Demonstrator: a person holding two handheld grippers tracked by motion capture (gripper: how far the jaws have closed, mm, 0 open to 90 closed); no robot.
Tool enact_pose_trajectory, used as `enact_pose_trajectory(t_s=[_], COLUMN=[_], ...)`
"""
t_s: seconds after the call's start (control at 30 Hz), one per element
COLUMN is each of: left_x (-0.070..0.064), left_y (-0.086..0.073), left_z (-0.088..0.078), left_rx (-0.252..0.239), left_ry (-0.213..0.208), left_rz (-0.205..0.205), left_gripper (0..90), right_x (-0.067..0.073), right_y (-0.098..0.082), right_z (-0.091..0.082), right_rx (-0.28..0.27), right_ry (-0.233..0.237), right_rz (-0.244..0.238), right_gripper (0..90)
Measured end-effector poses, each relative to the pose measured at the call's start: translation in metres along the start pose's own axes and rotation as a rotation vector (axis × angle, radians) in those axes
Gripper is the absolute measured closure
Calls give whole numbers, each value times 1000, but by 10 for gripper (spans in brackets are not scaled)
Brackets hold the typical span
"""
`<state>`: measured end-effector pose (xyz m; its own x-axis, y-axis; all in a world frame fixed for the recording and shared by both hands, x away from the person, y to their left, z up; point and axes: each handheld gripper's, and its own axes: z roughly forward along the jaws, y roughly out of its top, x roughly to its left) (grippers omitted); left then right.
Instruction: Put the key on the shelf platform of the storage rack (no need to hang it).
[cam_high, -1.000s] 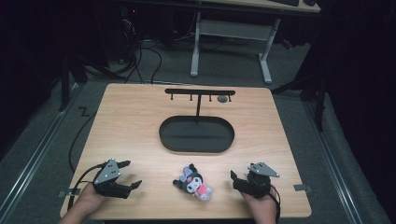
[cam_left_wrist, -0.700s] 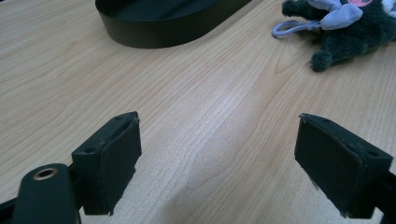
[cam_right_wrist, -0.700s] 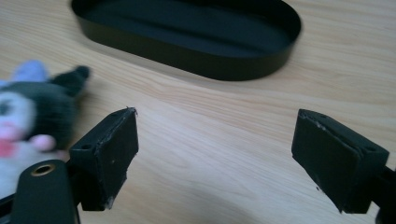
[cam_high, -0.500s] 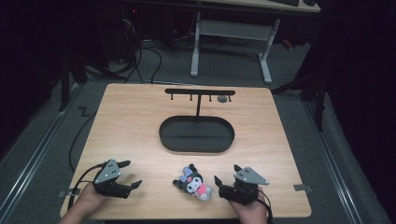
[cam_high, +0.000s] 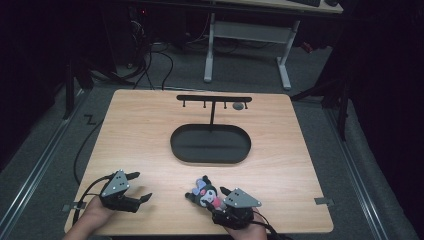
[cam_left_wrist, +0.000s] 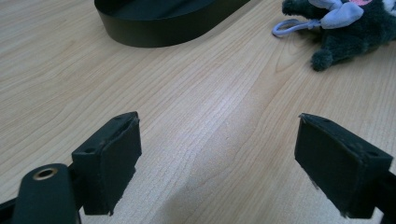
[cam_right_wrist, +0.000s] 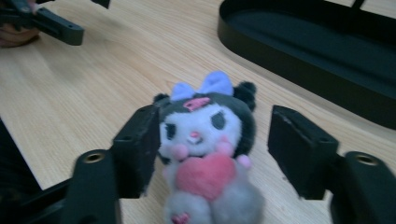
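— Two grippers sit at the near edge of the tabletop (cam_high: 150, 130) in the high view?
— Yes. The left gripper (cam_high: 139, 188) rests near the left corner, jaws spread wide. The right gripper (cam_high: 216, 200) is at the plush toy (cam_high: 206, 192), which lies near the front edge, short of the black oval tray (cam_high: 210, 144) with its hook stand (cam_high: 214, 100).
— And the left gripper view?
— Its jaws stand wide over bare wood; the plush toy (cam_left_wrist: 345, 23) lies well ahead, to the right.
— The right gripper view?
— The plush toy (cam_right_wrist: 205, 149) sits between the jaws, which have just been closing. One pad touches its head; the other is apart.
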<state>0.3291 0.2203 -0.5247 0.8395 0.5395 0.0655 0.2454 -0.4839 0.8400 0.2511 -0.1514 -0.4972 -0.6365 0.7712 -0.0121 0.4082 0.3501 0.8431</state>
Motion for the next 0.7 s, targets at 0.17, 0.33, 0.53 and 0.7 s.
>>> enact_pose_trajectory(t_s=[0.17, 0.33, 0.53, 0.7], left_x=[0, 0, 0, 0], left_y=[0, 0, 0, 0], left_z=[0, 0, 0, 0], left_rx=[2, 2, 2, 2], left_ry=[0, 0, 0, 0], left_rz=[-1, 2, 1, 2], left_gripper=[156, 155, 155, 155], right_x=[14, 16, 11, -2], right_y=[4, 0, -2, -6], right_z=[3, 15, 12, 8], right_rx=[-16, 44, 54, 60], right_ry=[18, -11, -58, -111], right_rz=[-57, -75, -78, -55], right_gripper=[649, 869, 895, 895])
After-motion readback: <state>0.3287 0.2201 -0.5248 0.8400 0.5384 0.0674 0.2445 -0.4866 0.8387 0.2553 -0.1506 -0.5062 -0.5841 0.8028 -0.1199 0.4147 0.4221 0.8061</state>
